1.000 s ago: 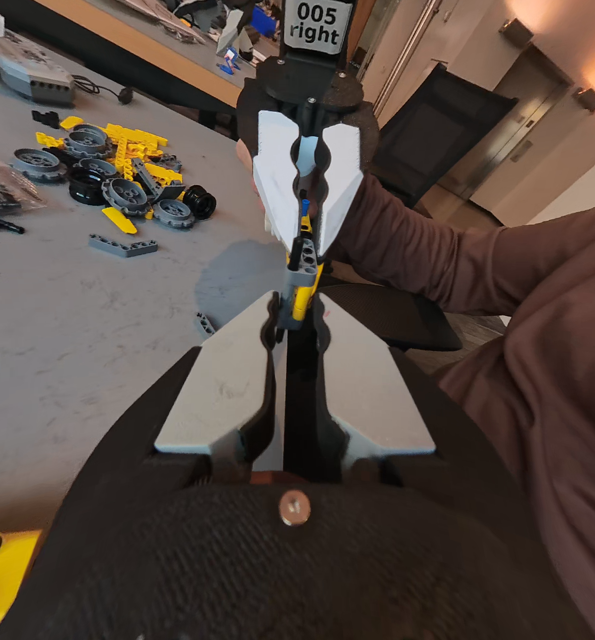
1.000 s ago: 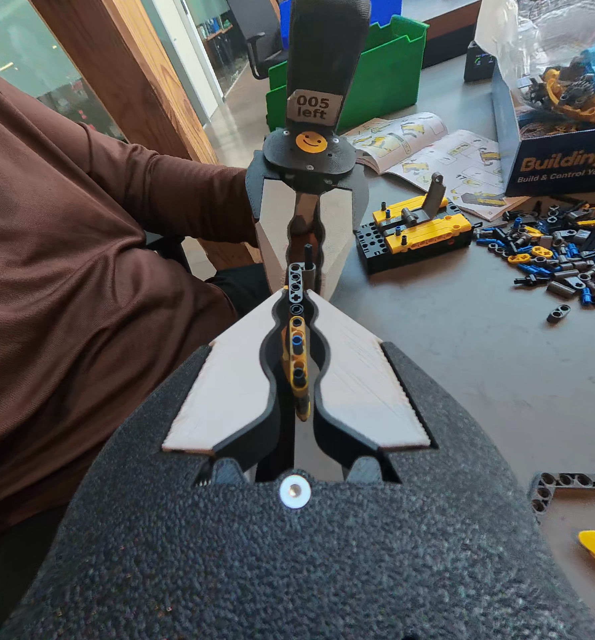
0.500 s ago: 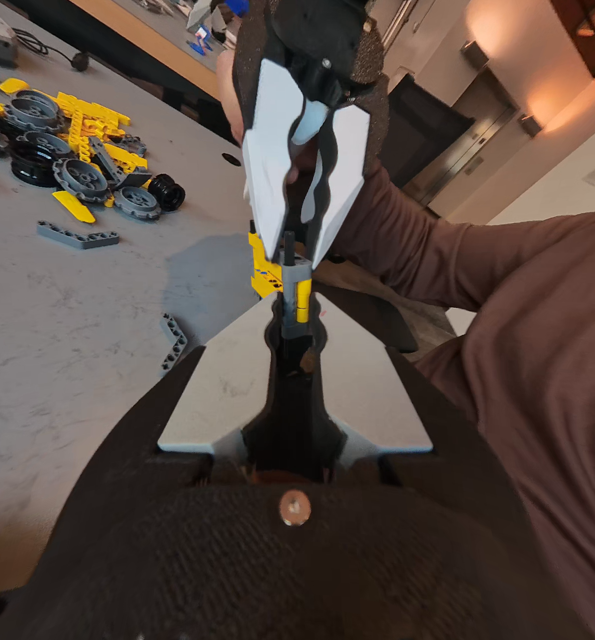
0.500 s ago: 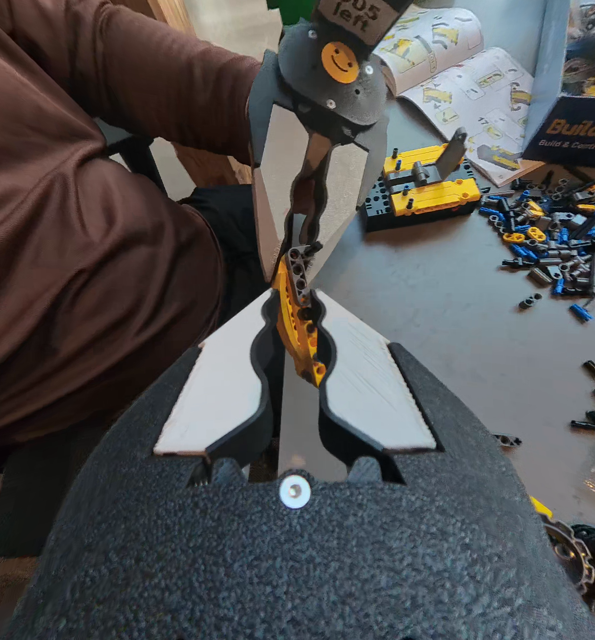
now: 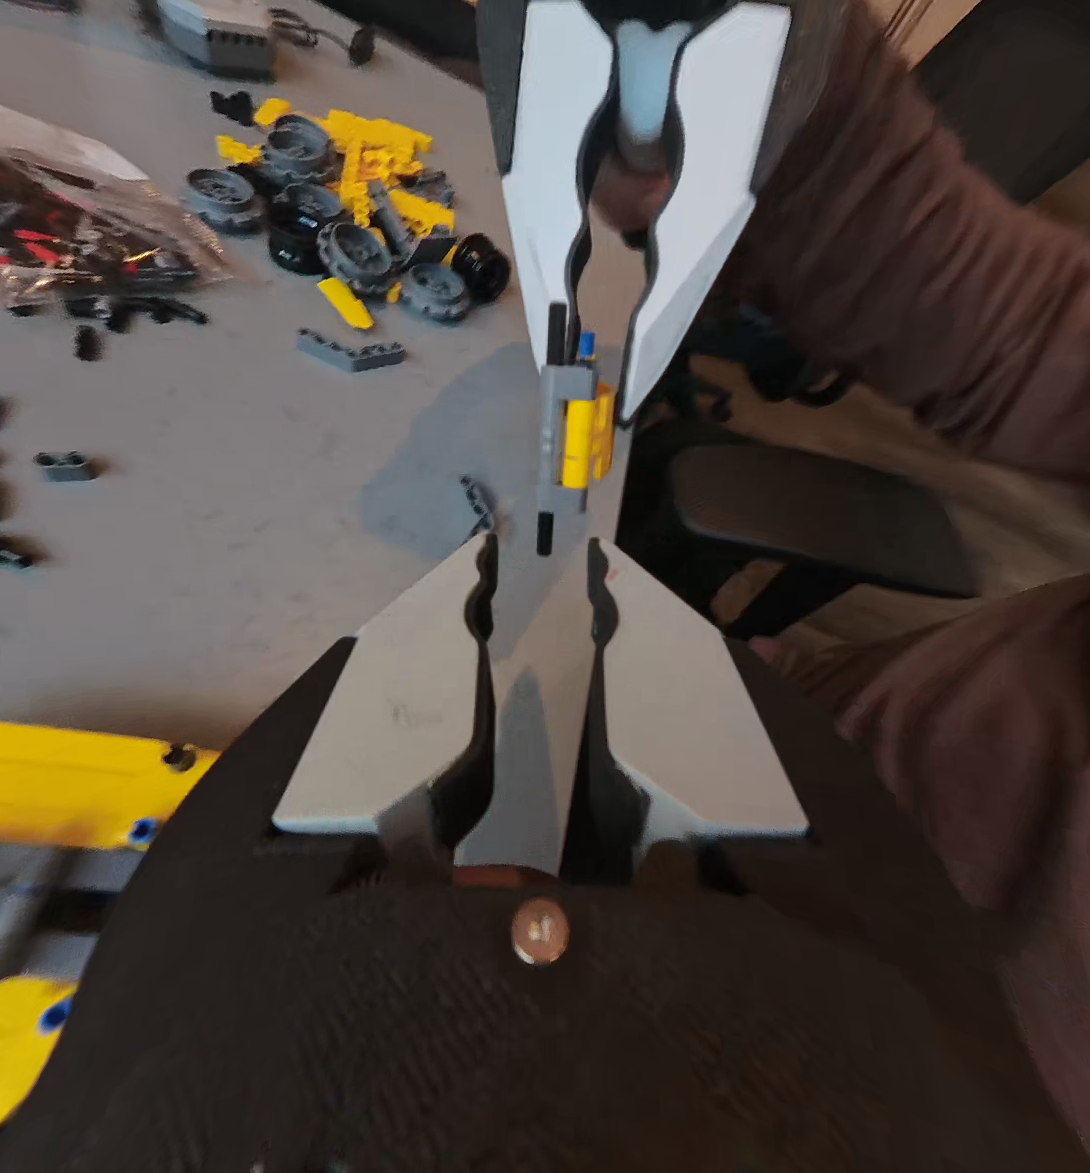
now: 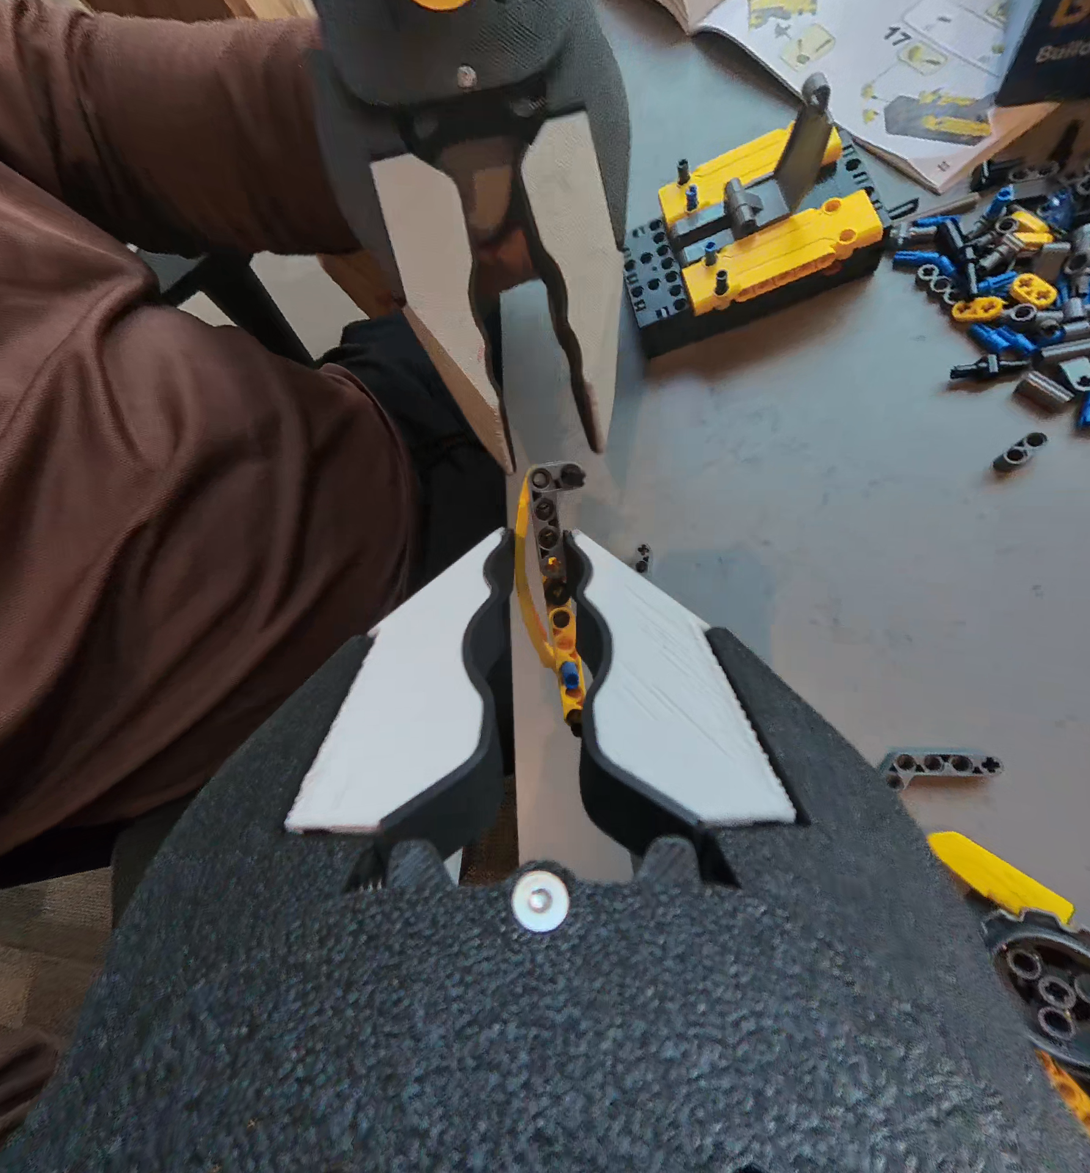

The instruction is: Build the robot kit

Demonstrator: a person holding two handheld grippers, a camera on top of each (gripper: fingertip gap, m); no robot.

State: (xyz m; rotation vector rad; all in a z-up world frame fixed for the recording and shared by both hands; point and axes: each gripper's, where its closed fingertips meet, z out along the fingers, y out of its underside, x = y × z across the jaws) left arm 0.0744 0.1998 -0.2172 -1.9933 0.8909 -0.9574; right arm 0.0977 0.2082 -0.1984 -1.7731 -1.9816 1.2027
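A small grey and yellow brick assembly [image 5: 571,438] with a black pin and a blue pin hangs over the table's near edge. My right gripper [image 6: 537,534] is shut on it, with the grey beam end [image 6: 542,508] sticking out past its tips. In the left wrist view the right gripper [image 5: 587,390] comes down from the top. My left gripper [image 5: 541,541] is open and empty, its tips just short of the assembly's black pin. In the right wrist view the left gripper [image 6: 552,457] points down at the beam end, jaws apart, not touching it.
On the grey table [image 5: 212,571] lie a pile of wheels and yellow parts [image 5: 352,209], a plastic bag [image 5: 66,209] and a grey beam [image 5: 352,355]. A yellow-black build [image 6: 764,235], a booklet [image 6: 847,63] and loose pins [image 6: 1037,304] lie farther off. A person's brown sleeve [image 6: 149,444] is close. Only a small space, under 4 cm, lies between the two pairs of fingers.
My left gripper has opened, let go of the assembly and drawn back a little. My right gripper keeps hold of the assembly. Both views have swung toward the table.
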